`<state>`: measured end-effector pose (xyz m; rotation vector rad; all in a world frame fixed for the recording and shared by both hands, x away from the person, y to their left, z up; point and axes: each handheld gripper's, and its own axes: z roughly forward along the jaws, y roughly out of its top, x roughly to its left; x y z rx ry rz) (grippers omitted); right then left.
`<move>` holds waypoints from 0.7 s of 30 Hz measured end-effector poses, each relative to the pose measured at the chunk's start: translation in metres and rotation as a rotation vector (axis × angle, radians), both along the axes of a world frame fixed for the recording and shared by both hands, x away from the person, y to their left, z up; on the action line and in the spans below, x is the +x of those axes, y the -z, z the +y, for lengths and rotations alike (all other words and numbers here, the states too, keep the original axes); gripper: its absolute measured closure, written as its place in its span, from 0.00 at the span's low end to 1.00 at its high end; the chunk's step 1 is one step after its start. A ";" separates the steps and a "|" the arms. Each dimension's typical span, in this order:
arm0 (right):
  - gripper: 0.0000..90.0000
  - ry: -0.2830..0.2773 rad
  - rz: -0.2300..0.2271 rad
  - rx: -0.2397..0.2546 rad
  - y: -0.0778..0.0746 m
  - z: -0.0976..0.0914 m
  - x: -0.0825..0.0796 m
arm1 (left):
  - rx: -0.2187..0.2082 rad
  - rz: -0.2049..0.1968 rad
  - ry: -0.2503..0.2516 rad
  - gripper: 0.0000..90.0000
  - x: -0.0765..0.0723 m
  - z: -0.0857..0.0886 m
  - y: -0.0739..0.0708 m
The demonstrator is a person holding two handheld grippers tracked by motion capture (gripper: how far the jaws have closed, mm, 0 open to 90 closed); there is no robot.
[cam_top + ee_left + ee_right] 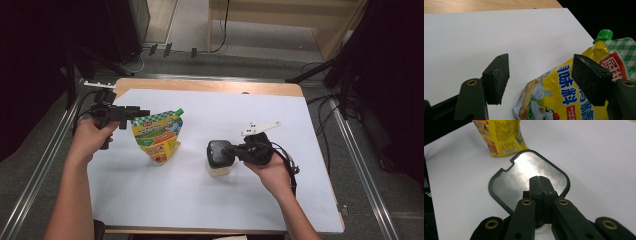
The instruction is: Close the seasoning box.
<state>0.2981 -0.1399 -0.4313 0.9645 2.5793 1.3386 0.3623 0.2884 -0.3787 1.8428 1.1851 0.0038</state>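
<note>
Two tools work over a white sheet on the counter, one in each of the person's hands. At the left, the left tool points level toward the yellow seasoning pouch, which stands upright just under and beyond its tip. Its jaws stand apart; in the left gripper view the pouch lies between and beyond them, with the right jaw's pad over the pouch's upper edge, and I cannot tell whether that pad touches it. The pouch's green cap sits past that jaw, at the top corner.

Further right, the right tool reaches leftward over a small white container that stands directly under its tip. Its jaws are pressed fully together, with nothing between them. In the right gripper view they hover over the container's lid, a dark-rimmed, shiny rounded square. The pouch stands beyond that lid, ahead of the tool and a little to its left.
</note>
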 end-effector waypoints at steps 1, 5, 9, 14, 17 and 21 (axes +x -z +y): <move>1.00 -0.005 0.001 -0.006 0.002 0.001 0.000 | 0.000 0.000 0.000 0.35 0.000 0.000 0.000; 1.00 -0.011 0.010 -0.001 0.004 0.003 0.001 | 0.003 0.004 -0.006 0.35 0.000 0.001 0.000; 1.00 -0.006 0.008 -0.003 0.004 0.002 0.001 | 0.001 0.003 -0.007 0.35 0.000 0.002 0.001; 0.94 -0.002 -0.002 0.004 0.002 0.001 0.002 | 0.002 0.002 -0.008 0.35 0.000 0.002 0.001; 0.90 0.002 -0.011 0.006 0.001 -0.001 0.001 | 0.006 0.002 -0.011 0.35 0.000 0.003 0.001; 0.86 0.004 -0.018 0.019 0.000 -0.004 0.003 | 0.006 0.001 -0.010 0.35 0.000 0.002 0.001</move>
